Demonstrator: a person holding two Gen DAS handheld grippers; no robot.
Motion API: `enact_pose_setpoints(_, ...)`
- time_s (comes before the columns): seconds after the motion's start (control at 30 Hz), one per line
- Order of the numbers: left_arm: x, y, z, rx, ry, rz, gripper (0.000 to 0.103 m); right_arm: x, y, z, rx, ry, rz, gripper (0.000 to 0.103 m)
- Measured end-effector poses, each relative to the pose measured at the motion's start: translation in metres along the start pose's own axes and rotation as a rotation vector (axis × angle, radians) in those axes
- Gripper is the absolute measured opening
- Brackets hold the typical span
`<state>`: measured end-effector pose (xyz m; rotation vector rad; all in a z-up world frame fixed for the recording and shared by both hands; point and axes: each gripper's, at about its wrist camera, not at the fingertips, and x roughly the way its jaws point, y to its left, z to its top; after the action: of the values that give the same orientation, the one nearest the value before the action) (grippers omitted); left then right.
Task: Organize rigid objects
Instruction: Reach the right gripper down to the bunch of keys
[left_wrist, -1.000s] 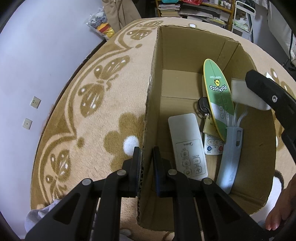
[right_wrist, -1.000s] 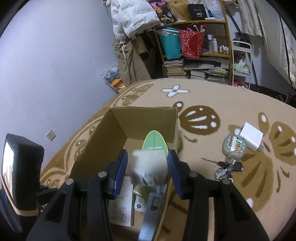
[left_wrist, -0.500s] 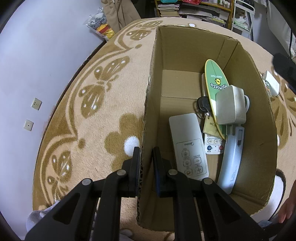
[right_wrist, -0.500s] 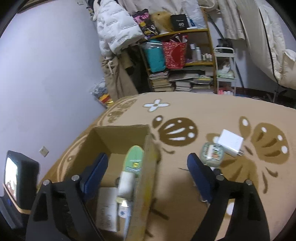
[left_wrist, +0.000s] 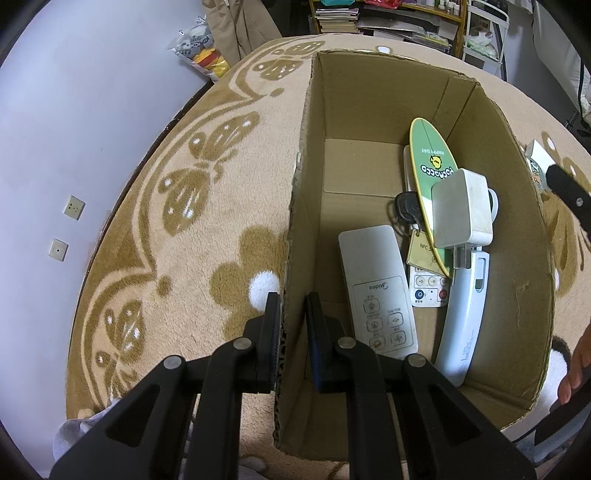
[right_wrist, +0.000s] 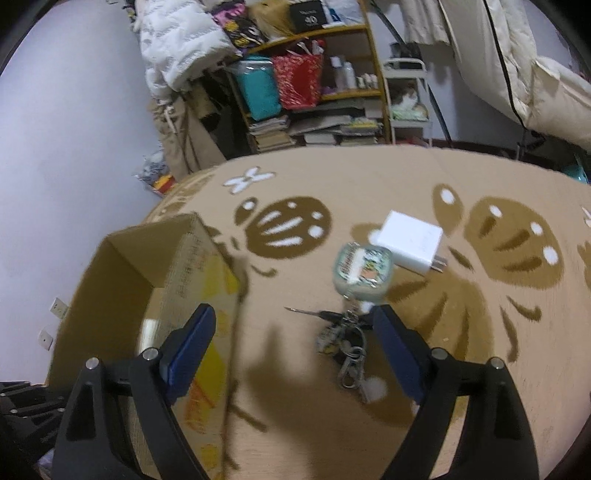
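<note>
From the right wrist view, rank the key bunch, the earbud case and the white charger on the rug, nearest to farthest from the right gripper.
1. Key bunch, between the open jaws, toward the right one.
2. Earbud case, just beyond the keys.
3. White charger, farthest, up and right of the case.

Right gripper (right_wrist: 293, 347) fingers (right_wrist: 192, 341) spread wide over rug (right_wrist: 424, 192), keyring (right_wrist: 343, 339) between them, cardboard box (right_wrist: 122, 273) left, white charger (right_wrist: 410, 242) beyond

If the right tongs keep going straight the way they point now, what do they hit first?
Probably the keys on the rug, lying between the open right tongs. The blur leaves depth unclear.
</note>
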<state>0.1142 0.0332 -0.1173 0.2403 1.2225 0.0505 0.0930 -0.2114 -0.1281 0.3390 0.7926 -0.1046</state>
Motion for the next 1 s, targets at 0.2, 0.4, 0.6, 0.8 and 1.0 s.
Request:
enact_pose_setpoints(0.2, 0.000, 0.000, 0.000, 0.000, 0.001, -0.001, 0.014, 0.019, -0.020, -0.005, 0.037, 0.037, -0.036, 0.092)
enact_pose_setpoints(0.4, 0.000, 0.000, 0.000, 0.000, 0.001, -0.002, 0.014, 0.041, -0.038, -0.011, 0.098, 0.076, 0.002, 0.091)
enact_pose_setpoints(0.6, 0.000, 0.003, -0.001, -0.006, 0.003, -0.011, 0.014, 0.055, -0.045, -0.020, 0.107, 0.098, -0.013, 0.074)
enact_pose_setpoints(0.8, 0.000, 0.003, 0.000, -0.005, 0.005, -0.009, 0.014, 0.062, -0.036, -0.023, 0.054, 0.136, 0.045, 0.038)
enact_pose_setpoints(1.0, 0.000, 0.003, 0.000, -0.006, 0.005, -0.009, 0.014, 0.055, -0.041, -0.025, 0.068, 0.144, 0.070, 0.016)
